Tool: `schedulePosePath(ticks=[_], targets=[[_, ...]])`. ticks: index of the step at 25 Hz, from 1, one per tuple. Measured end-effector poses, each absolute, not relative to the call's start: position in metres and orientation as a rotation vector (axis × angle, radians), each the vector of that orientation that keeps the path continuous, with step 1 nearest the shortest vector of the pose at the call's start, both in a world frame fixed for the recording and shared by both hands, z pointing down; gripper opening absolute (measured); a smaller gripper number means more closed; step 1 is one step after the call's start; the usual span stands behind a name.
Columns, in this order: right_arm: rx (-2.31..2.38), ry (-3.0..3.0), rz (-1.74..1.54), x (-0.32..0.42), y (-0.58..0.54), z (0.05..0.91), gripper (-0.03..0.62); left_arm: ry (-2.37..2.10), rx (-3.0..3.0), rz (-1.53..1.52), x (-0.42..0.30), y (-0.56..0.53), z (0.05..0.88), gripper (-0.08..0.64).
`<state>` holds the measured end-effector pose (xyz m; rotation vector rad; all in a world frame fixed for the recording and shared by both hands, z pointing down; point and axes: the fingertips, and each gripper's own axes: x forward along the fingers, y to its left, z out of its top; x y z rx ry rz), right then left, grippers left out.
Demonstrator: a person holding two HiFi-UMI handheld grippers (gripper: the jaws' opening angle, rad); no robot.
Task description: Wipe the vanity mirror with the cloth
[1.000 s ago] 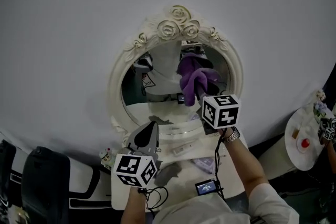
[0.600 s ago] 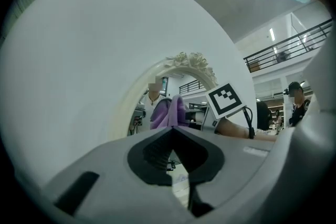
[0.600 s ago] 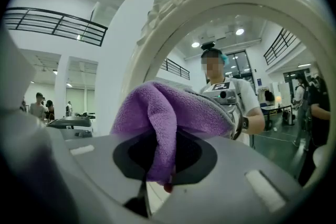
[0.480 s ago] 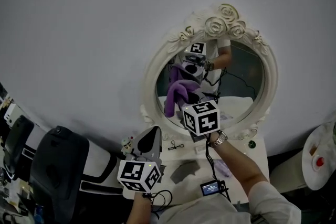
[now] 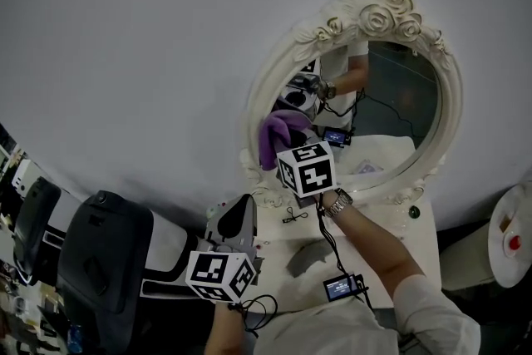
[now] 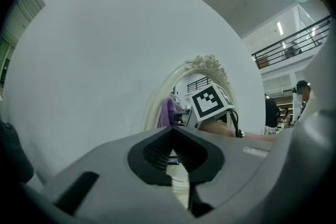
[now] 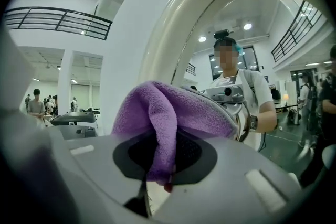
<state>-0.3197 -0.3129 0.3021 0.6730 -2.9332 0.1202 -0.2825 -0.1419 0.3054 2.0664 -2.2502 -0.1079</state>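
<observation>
Cloth (image 7: 173,113): purple, clamped between the jaws of your right gripper (image 7: 161,157), bunched over the tips. It sits at the lower left of the mirror glass, just beside the frame; contact with the glass cannot be told.
Left gripper (image 6: 171,136): jaws together, nothing between them. You hold it low over the table's (image 5: 416,237) near left corner, well apart from the cloth.
Table: white, directly below the mirror.
Mirror (image 5: 399,108): oval, upright on the table's far edge; cream frame (image 5: 258,104) with carved roses on top. The glass reflects the cloth and your right gripper.
Wall (image 5: 125,29): plain grey, behind the mirror.
</observation>
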Motion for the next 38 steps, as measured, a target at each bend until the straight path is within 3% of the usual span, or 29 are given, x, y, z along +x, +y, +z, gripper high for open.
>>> schedulePosePath(ticks=[9, 29, 38], targets=[[0.866, -2.882, 0.102, -0.305, -0.323, 0.3, 0.061, -2.055, 2.215, -0.144, -0.277, -0.159, 0.317, 0.0], [1.035, -2.796, 0.143, -0.099, -0.42, 0.317, 0.058, -1.85, 2.362, -0.095, -0.125, -0.252, 0.327, 0.002], [1.095, -2.802, 0.22, -0.033, -0.45, 0.328, 0.058, -1.895, 2.326, -0.051, -0.094, -0.269, 0.334, 0.0]])
